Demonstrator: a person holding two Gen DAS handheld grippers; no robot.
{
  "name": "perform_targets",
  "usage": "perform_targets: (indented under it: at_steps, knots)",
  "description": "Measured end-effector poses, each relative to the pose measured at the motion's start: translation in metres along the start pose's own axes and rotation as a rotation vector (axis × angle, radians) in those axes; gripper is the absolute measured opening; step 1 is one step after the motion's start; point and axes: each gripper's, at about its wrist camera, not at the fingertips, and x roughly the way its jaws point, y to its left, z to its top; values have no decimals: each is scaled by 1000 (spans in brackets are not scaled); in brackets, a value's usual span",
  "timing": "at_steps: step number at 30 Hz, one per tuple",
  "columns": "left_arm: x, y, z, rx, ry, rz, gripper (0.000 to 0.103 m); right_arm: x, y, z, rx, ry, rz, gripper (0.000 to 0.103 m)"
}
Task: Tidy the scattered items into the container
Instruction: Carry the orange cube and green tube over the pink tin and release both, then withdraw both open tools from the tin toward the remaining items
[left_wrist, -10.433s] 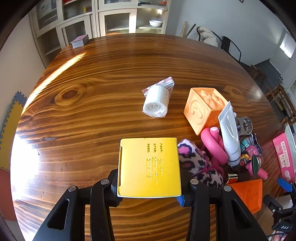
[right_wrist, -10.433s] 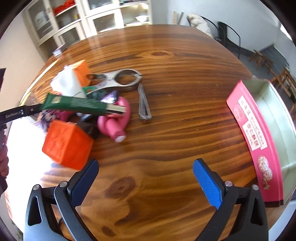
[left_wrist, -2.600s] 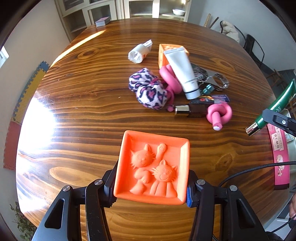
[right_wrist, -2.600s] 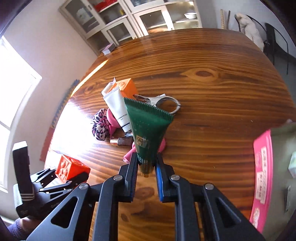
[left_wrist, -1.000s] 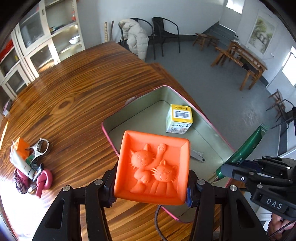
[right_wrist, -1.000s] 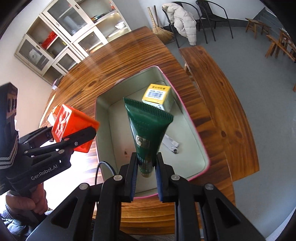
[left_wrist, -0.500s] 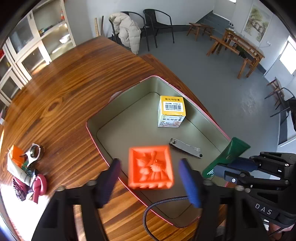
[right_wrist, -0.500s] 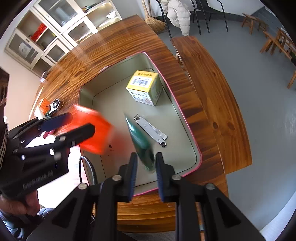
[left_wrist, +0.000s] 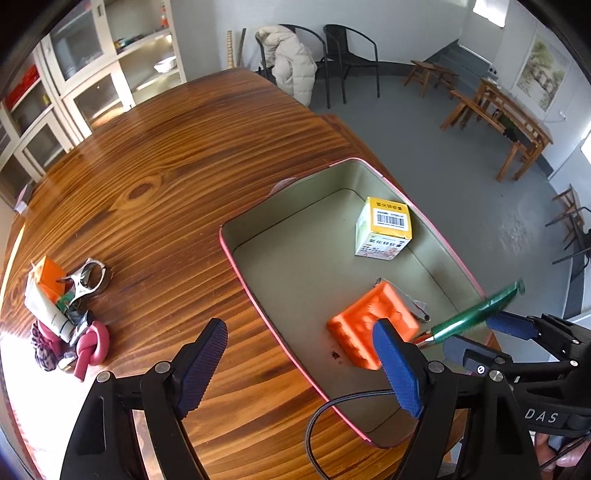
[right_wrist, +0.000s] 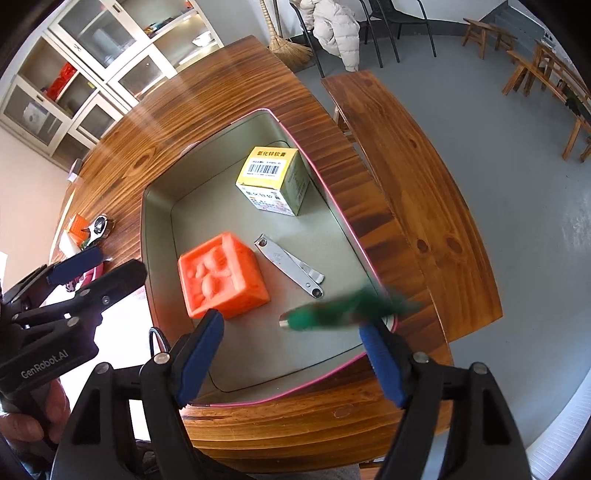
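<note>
The pink-rimmed tin (left_wrist: 255, 295) (right_wrist: 147, 258) sits at the table's edge below both grippers. An orange cat block (left_wrist: 369, 325) (right_wrist: 221, 275) lies tilted on its floor beside a nail clipper (right_wrist: 288, 269) and a yellow box (left_wrist: 384, 229) (right_wrist: 273, 181). My left gripper (left_wrist: 299, 350) (right_wrist: 99, 271) hangs open and empty over the tin's left rim. My right gripper (right_wrist: 290, 332) (left_wrist: 484, 339) has its jaws opening. The green tube (right_wrist: 343, 310) (left_wrist: 476, 314) is loose and blurred below them, over the tin's right rim.
Several loose items are heaped at the table's left: a white tube (left_wrist: 48, 314), a pink knot toy (left_wrist: 92, 347), a carabiner (left_wrist: 88, 277) and an orange cube (left_wrist: 46, 273). A wooden bench (right_wrist: 424, 206) runs beside the table. A black cable (left_wrist: 332, 402) loops over the tin's near rim.
The left gripper opened and the orange block fell into the tin. The right gripper's jaws spread and let go of the green tube, which now falls blurred.
</note>
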Motion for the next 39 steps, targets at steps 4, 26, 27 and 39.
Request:
perform_targets:
  at_steps: [4,26,27,39]
  knots:
    - [-3,12,-6,-38,0,11,83,1,2,0,16,1,-8,79]
    - [-28,97,-47,-250,-11,41,83,-32,43,-10,39,-207,-112,80]
    - [-29,102,-49,-264,-11,40,83,-33,45,-10,42,-217,-111,80]
    - [-37,138,-68,-359,-9,44,83,-24,82,-18,-33,-198,-76,81]
